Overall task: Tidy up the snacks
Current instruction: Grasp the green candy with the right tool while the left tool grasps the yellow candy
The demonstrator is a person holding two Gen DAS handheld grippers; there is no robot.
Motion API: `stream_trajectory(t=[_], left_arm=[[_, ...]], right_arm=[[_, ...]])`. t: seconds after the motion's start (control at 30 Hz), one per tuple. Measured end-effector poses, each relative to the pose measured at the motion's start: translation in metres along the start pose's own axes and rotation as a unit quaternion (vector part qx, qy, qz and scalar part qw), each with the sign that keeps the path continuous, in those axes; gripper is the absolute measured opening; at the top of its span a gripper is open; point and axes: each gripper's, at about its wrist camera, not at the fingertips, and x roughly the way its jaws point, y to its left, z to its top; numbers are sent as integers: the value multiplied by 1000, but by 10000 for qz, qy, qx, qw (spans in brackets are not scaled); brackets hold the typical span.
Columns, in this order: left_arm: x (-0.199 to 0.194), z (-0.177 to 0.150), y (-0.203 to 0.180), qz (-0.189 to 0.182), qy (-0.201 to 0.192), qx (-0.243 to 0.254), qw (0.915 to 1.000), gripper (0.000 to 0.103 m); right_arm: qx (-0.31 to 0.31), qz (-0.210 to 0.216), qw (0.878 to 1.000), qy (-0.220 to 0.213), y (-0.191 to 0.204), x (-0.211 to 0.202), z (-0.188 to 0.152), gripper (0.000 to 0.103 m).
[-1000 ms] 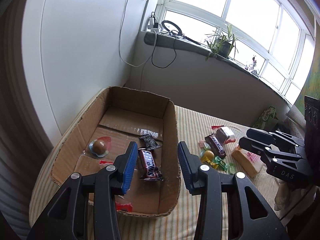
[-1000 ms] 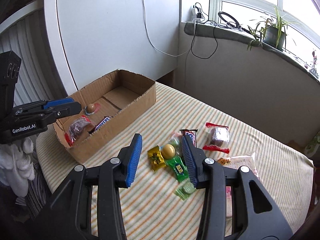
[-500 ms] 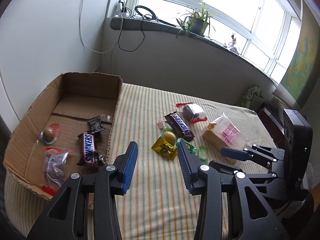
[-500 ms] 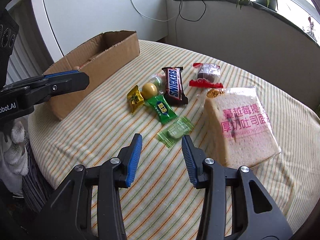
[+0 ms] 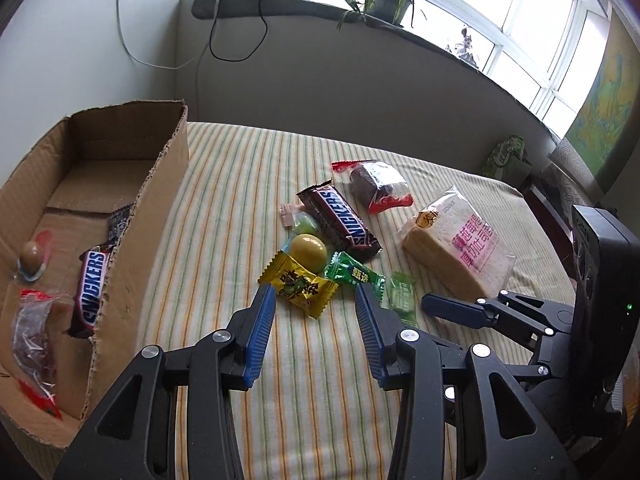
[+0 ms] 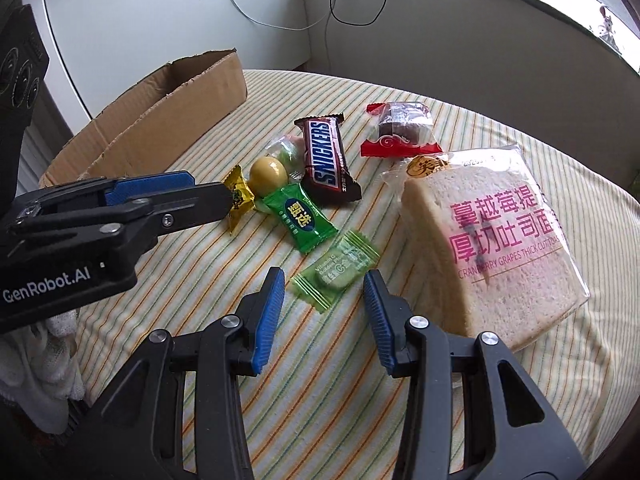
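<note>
Both claws hang spread and empty over the striped desk (image 5: 320, 380): the left claw (image 5: 316, 300) just short of a yellow candy (image 5: 298, 288), the right claw (image 6: 324, 284) at a pale green candy (image 6: 336, 270). Beyond lie a Snickers bar (image 6: 326, 158) and bagged toast (image 6: 492, 248) to its right. At far left stands the cardboard box (image 5: 132, 248), already holding snacks.
</note>
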Motion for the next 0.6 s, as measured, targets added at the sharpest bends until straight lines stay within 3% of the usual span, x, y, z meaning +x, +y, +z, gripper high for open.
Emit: stream_trajectory(t=[0.33, 0.6], left_arm=[[23, 7, 6, 118, 117, -122, 9998, 40], [34, 7, 6, 255, 226, -53, 9994, 40]], right_arm=[[-63, -311, 9995, -45, 8, 8, 8, 42], [38, -473, 9988, -77, 6, 9, 9, 29]])
